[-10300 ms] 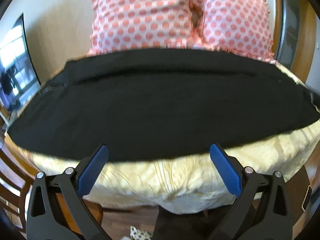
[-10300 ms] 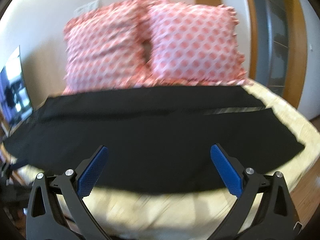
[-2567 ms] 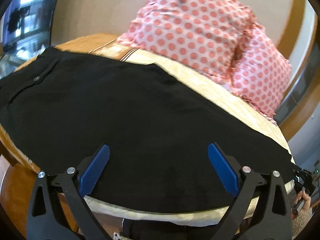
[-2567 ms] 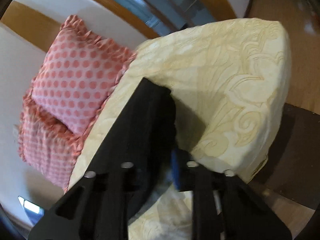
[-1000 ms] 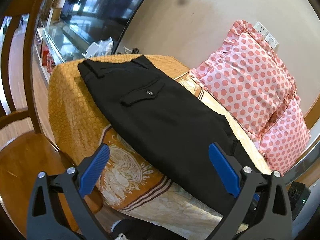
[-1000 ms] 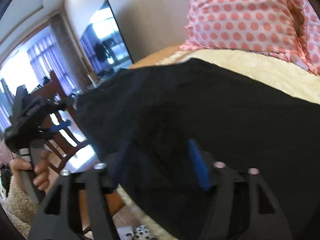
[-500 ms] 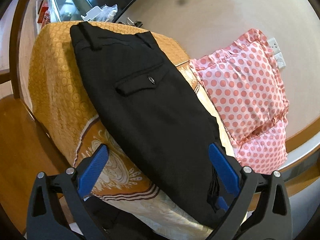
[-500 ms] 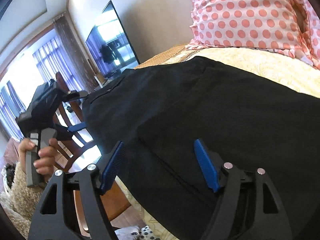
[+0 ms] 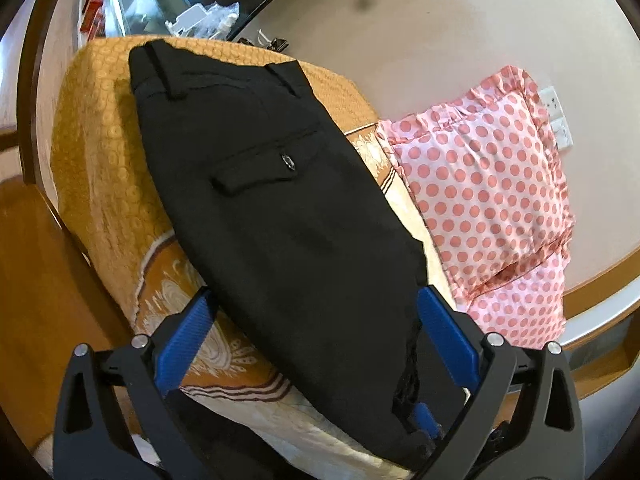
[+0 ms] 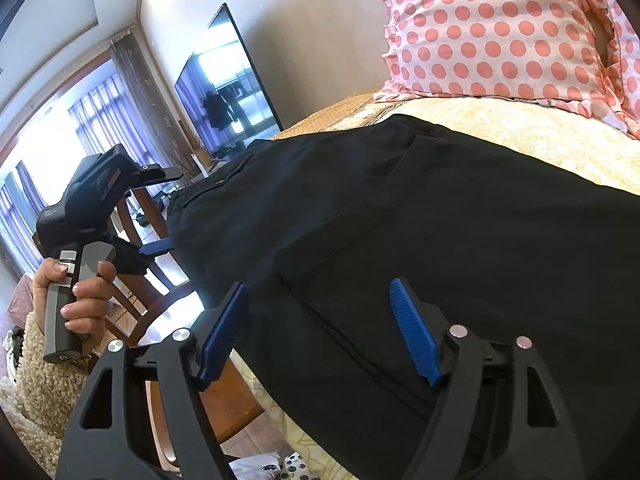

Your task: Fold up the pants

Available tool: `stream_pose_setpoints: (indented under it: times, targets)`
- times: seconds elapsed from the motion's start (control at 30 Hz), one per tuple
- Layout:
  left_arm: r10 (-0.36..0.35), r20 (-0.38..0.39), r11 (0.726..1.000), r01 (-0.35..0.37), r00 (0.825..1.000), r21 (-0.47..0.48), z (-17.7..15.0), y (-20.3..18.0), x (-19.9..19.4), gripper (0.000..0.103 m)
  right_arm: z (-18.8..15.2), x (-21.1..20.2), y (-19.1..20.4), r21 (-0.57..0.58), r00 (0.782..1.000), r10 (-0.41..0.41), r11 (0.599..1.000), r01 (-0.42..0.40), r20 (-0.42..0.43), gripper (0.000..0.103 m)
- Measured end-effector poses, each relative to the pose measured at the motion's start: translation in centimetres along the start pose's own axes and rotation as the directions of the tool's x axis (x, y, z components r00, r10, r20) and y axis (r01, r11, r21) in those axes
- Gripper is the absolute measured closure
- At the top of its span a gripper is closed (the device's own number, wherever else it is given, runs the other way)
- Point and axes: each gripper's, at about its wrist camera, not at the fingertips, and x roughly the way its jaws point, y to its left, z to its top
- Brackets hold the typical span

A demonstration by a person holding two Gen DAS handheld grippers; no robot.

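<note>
Black pants point(image 9: 280, 208) are laid lengthwise across a yellow patterned bedspread point(image 9: 100, 184), beside a pink polka-dot pillow point(image 9: 488, 184). Both the left gripper point(image 9: 316, 336) and the right gripper point(image 10: 320, 332) are held with jaws spread wide over the fabric, nothing clamped.

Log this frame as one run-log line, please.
pants: folded over lengthwise, flat on bed cover | left gripper: open | right gripper: open above pants | pillows: behind
</note>
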Motion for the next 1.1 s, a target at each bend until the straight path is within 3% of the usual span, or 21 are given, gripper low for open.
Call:
stream_pose_setpoints:
  times: [0.1, 0.23, 0.33, 0.5, 0.57, 0.63, 0.67, 0.7, 0.77, 0.8, 0.9, 0.97, 1.03, 1.1]
  targets:
    - [-0.062, -0.022, 0.997, 0.061, 0.998, -0.055, 0.3, 0.5, 0.4, 0.003, 0.0, 0.0, 0.0, -0.002, 1.0, 0.0, 1.0, 0.0, 0.003, 0.028]
    - [-0.095, -0.016, 0.991, 0.093, 0.995, -0.093, 1.1, 0.5, 0.6, 0.004, -0.1, 0.0, 0.1, -0.008, 1.0, 0.002, 1.0, -0.002, 0.002, 0.028]
    - [-0.02, 0.038, 0.995, 0.023, 0.999, -0.096, 2.2, 0.6, 0.1, 0.007, -0.2, -0.1, 0.2, -0.014, 1.0, -0.001, 1.0, 0.001, 0.006, 0.028]
    - [0.08, 0.116, 0.991, -0.066, 0.99, -0.116, 4.4, 1.5, -0.3, 0.009, -0.5, -0.2, 0.7, -0.052, 1.0, -0.022, 0.998, 0.023, 0.014, 0.028]
    - [0.112, 0.129, 0.989, -0.098, 0.985, -0.108, 4.9, 1.4, -0.1, 0.02, -0.5, -1.0, 0.2, -0.004, 0.999, 0.021, 1.0, -0.021, 0.029, 0.028]
    - [0.167, 0.146, 0.983, -0.155, 0.975, -0.093, 5.1, 1.2, -0.1, 0.049, -0.5, -2.8, -0.8, 0.067, 0.991, 0.093, 0.993, -0.099, 0.095, 0.028]
    - [0.183, 0.158, 0.981, -0.171, 0.97, -0.089, 5.1, 1.1, -0.1, 0.058, -0.5, -3.5, -0.9, 0.069, 0.989, 0.089, 0.993, -0.098, 0.115, 0.028]
    - [0.213, 0.18, 0.976, -0.203, 0.96, -0.072, 5.0, 0.6, -0.3, 0.076, -0.5, -4.5, -1.1, 0.066, 0.987, 0.079, 0.994, -0.089, 0.138, 0.028]
    - [0.244, 0.221, 0.969, -0.248, 0.944, -0.007, 4.7, -0.7, -0.7, 0.081, -0.6, -6.3, -1.5, 0.068, 0.984, 0.054, 0.995, -0.067, 0.168, 0.026]
    - [0.26, 0.243, 0.961, -0.275, 0.934, 0.029, 4.6, -1.7, -0.8, 0.083, -0.6, -7.0, -1.8, 0.079, 0.983, 0.043, 0.995, -0.057, 0.177, 0.019]
    - [0.3, 0.327, 0.907, -0.374, 0.896, 0.193, 3.1, -6.5, -0.7, 0.086, -1.0, -9.8, -2.8, 0.121, 0.976, 0.03, 0.991, -0.057, 0.216, 0.018]
    - [0.273, 0.377, 0.859, -0.401, 0.885, 0.319, 1.5, -10.7, -0.4, 0.087, -1.4, -12.0, -3.5, 0.146, 0.964, -0.009, 0.989, -0.03, 0.265, 0.018]
    - [0.215, 0.393, 0.808, -0.389, 0.894, 0.443, -0.7, -14.9, 0.3, 0.088, -1.9, -14.2, -4.7, 0.193, 0.95, -0.056, 0.981, -0.005, 0.307, 0.018]
    - [0.108, 0.354, 0.725, -0.317, 0.929, 0.611, -4.5, -20.1, 1.8, 0.091, -2.6, -16.7, -6.2, 0.258, 0.926, -0.1, 0.966, 0.003, 0.364, 0.018]
